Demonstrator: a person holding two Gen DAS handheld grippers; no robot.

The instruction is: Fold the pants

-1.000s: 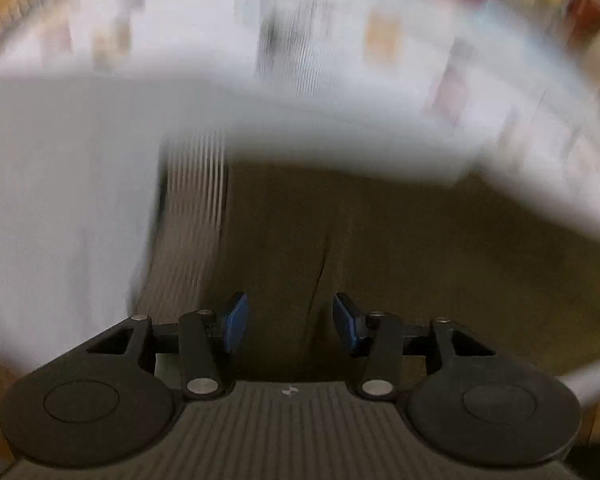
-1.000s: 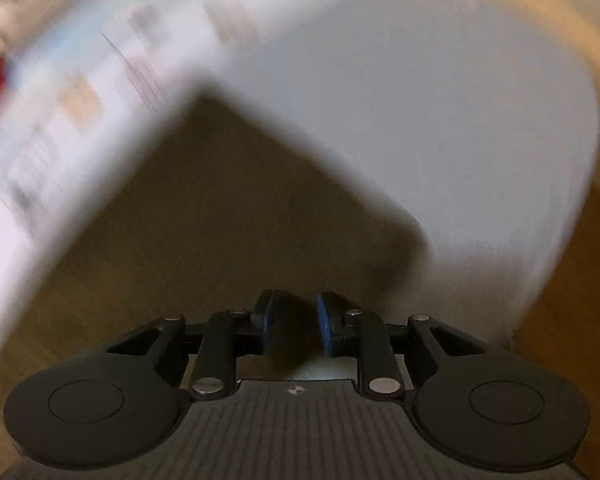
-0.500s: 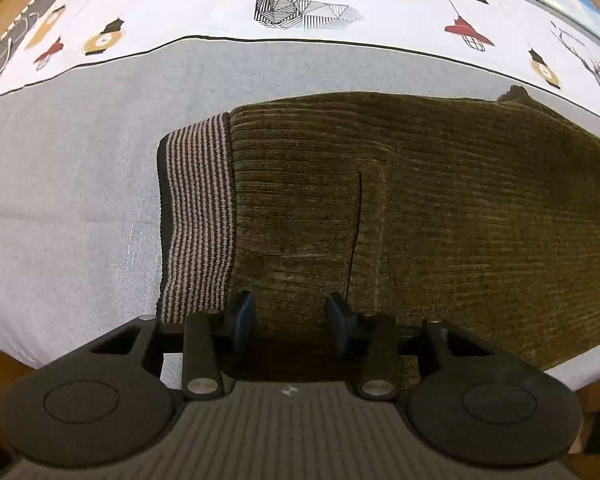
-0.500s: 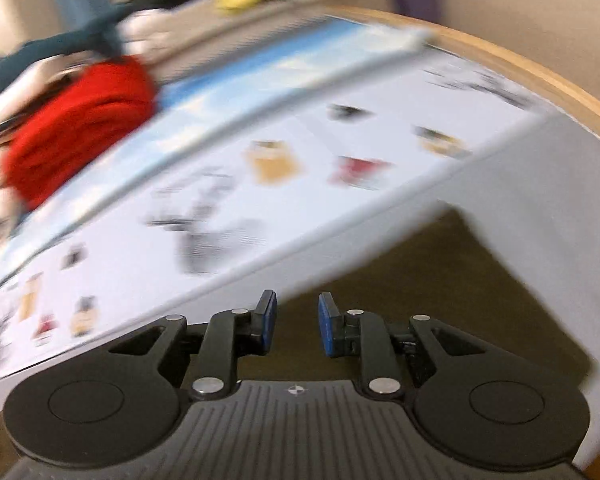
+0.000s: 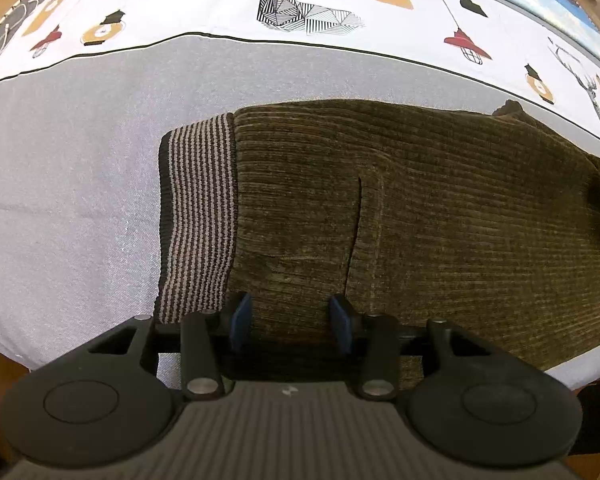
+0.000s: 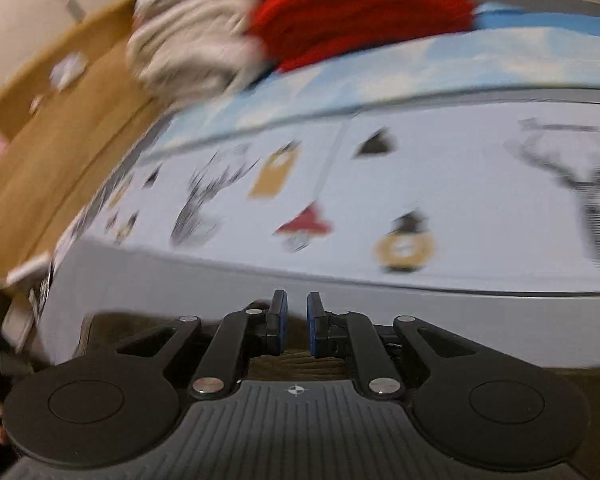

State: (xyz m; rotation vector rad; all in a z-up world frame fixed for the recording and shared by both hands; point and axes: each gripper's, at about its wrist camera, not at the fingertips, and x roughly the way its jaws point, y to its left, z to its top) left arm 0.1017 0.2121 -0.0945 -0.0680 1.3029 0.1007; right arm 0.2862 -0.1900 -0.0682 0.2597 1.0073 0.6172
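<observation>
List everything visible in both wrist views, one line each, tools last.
pants: one, olive corduroy, flat on the grey cloth
waistband: one, brown-striped, pants' left end in the left wrist view
printed cloth: one, grey with a white deer-and-lantern band, under the pants
red garment: one, blurred, far edge
pale garments: blurred pile, beside the red one
left tool: jaws opening, over the pants
right tool: jaws closing, nothing visibly pinched
</observation>
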